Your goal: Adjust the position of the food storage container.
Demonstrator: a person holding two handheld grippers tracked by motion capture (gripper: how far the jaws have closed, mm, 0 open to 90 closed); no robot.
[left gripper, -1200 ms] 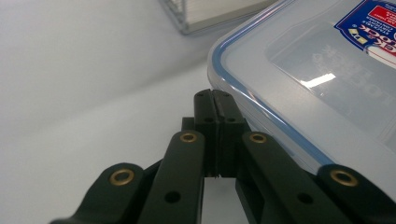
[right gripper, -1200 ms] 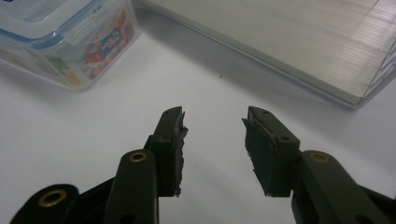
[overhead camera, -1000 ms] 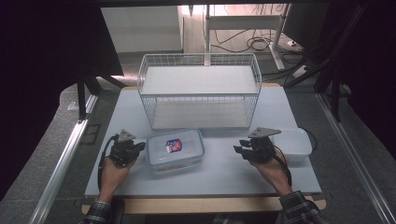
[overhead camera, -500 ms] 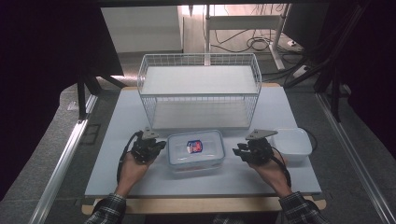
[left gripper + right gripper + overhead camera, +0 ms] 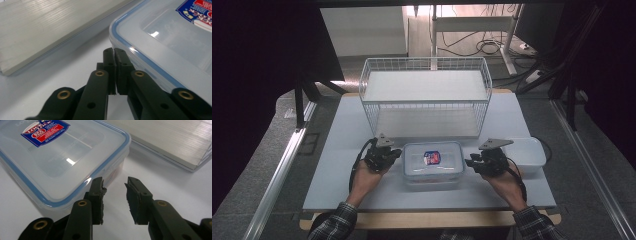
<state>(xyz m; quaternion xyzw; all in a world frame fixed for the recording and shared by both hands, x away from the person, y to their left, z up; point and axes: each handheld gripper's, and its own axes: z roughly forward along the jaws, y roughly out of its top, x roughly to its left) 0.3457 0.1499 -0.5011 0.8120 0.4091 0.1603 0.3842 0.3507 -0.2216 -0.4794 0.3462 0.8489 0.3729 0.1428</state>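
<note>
A clear lidded food container [image 5: 433, 162] with a blue seal and a red-and-blue label lies on the table's front middle. My left gripper [image 5: 398, 152] is at its left end. In the left gripper view, the left gripper [image 5: 114, 51] has its jaws pressed together with nothing between them, and they lie against the container [image 5: 170, 42] just below its lid rim. My right gripper [image 5: 468, 161] is at the container's right end. In the right gripper view, the right gripper [image 5: 114, 181] stands open with an empty gap, its left finger close to the container [image 5: 57, 155] corner.
A white wire basket [image 5: 427, 97] with a pale floor stands behind the container, across the middle of the table [image 5: 337, 165]. A shallow white tray [image 5: 529, 152] sits just right of my right gripper. A person's forearms in plaid sleeves come in from the front edge.
My left gripper has moved right, and the container has slid right with it to the middle, close to the right gripper. The right gripper has stayed put.
</note>
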